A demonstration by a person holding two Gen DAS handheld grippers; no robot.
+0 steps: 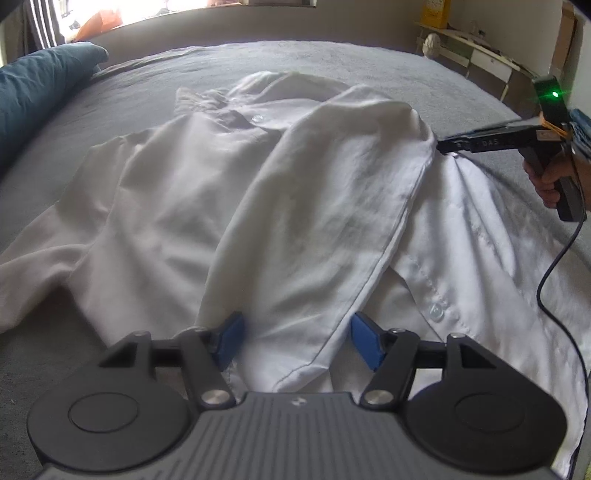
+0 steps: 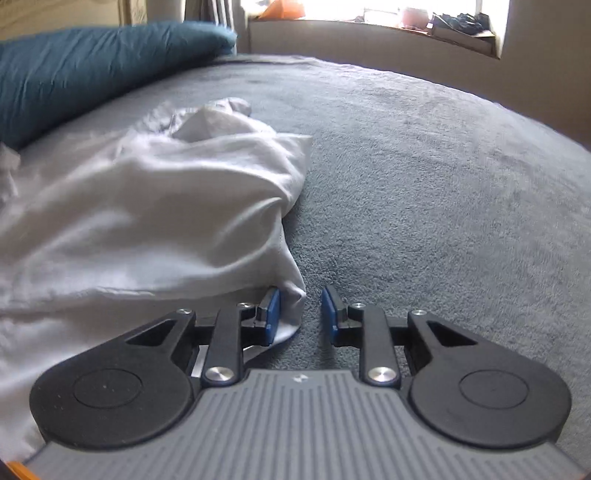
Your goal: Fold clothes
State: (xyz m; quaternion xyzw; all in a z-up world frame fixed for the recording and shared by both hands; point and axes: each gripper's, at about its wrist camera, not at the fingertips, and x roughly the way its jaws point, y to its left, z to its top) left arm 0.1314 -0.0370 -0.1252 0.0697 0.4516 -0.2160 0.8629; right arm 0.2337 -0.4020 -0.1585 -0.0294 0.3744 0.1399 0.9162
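A white button shirt (image 1: pixel 221 192) lies crumpled on the grey bed cover (image 1: pixel 369 62), one front panel folded over the middle. My left gripper (image 1: pixel 297 339) stands open at the near hem. A fold of the panel lies between its blue pads (image 1: pixel 231 339), which do not squeeze it. At the right, a hand (image 1: pixel 546 184) holds my right gripper (image 1: pixel 441 146), its tip at the shirt's raised edge. In the right wrist view, the right gripper (image 2: pixel 301 314) has narrow jaws. The shirt's (image 2: pixel 147 206) edge rests against the left pad (image 2: pixel 273 314), with a bare gap to the other.
A teal pillow (image 1: pixel 37 85) (image 2: pixel 92 62) lies at the bed's left side. A black cable (image 1: pixel 554 266) hangs from the right gripper over the shirt's right part. A cluttered shelf (image 1: pixel 480 48) stands along the far right wall, and a window sill (image 2: pixel 406 22) runs behind the bed.
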